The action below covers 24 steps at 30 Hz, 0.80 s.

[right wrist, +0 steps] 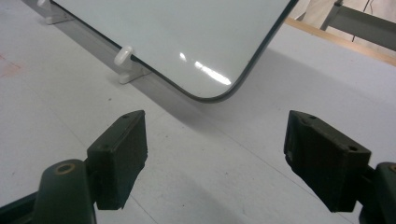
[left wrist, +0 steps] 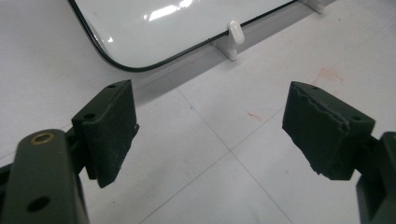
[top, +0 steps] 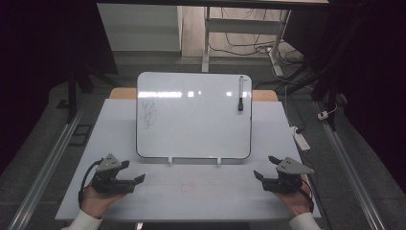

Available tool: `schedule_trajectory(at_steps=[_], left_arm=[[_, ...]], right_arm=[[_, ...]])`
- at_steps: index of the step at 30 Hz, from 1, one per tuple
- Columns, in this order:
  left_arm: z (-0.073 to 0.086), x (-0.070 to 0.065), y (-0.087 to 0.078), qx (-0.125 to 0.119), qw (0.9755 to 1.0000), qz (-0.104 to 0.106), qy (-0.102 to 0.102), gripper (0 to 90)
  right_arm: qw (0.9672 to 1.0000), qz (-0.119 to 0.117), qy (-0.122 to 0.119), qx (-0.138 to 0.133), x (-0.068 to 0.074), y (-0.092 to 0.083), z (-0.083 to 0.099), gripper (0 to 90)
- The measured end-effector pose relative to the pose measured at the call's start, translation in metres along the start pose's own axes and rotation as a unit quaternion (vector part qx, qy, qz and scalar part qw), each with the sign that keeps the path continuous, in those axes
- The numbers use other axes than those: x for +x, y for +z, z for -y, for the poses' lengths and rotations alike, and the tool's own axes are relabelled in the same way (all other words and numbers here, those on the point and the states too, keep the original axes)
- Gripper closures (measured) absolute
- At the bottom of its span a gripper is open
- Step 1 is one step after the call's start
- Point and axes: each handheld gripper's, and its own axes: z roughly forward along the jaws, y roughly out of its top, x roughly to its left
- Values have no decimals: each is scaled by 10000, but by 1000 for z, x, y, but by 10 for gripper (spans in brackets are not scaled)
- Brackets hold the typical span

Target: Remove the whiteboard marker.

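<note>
A white board (top: 194, 115) leans on two small white feet in the middle of the table, with a dark scribble (top: 149, 115) at its left side. A black marker (top: 241, 93) sticks upright near its top right corner. My left gripper (top: 134, 171) rests low at the front left, jaws open and nothing between them. My right gripper (top: 265, 167) rests at the front right, equally open and empty. In the left gripper view the board's lower corner (left wrist: 140, 42) and a foot (left wrist: 233, 37) lie ahead of that gripper (left wrist: 210, 135). The right gripper view shows my right gripper (right wrist: 215, 158) below the other corner (right wrist: 205, 70).
The white table (top: 191, 191) has a faint red smudge (top: 187, 187) at front centre. A power strip (top: 301, 139) lies on the floor off its right edge. Metal rails run along both sides, and a desk frame with cables stands behind.
</note>
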Motion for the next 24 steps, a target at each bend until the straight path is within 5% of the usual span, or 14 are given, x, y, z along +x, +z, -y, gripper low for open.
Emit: schedule_trajectory(at_steps=[24], left_arm=[[2, 2, 1, 26, 10000, 26, -24, 184]], right_arm=[[9998, 140, 90, -144, 5, -3, -8, 261]])
